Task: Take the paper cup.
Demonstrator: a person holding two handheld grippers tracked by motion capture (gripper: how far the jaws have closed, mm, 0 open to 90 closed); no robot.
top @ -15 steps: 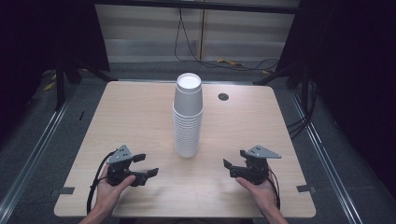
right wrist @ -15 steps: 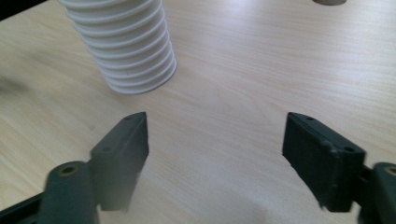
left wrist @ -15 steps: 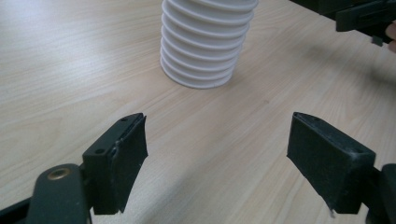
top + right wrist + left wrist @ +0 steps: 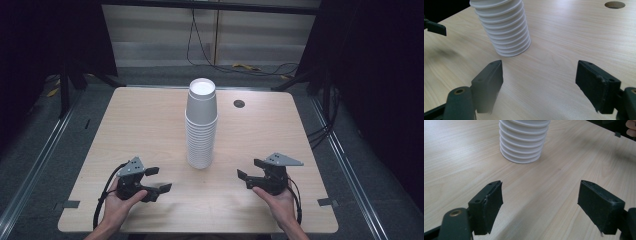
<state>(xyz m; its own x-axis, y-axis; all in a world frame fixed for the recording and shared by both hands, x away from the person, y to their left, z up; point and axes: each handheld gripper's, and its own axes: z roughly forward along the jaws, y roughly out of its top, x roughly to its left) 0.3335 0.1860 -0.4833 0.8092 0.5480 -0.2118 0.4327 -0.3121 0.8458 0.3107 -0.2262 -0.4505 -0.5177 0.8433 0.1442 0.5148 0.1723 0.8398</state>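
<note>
A tall stack of white paper cups [image 4: 201,125] stands upside down at the middle of the wooden table [image 4: 140,125]. My left gripper [image 4: 161,179] rests in a hand near the front left edge, jaws wide apart with nothing between them. In the left gripper view the stack [image 4: 524,140] stands beyond the open left gripper [image 4: 539,200]. My right gripper [image 4: 248,168] is held near the front right, pointing toward the stack, also open with nothing in it. The right gripper view shows the stack [image 4: 501,27] ahead and left of the right gripper [image 4: 539,80].
A round cable hole [image 4: 239,103] lies in the table behind and right of the stack, also seen as the hole [image 4: 615,4] in the right gripper view. Cables run on the floor behind the table. Bare wood lies on both sides of the stack.
</note>
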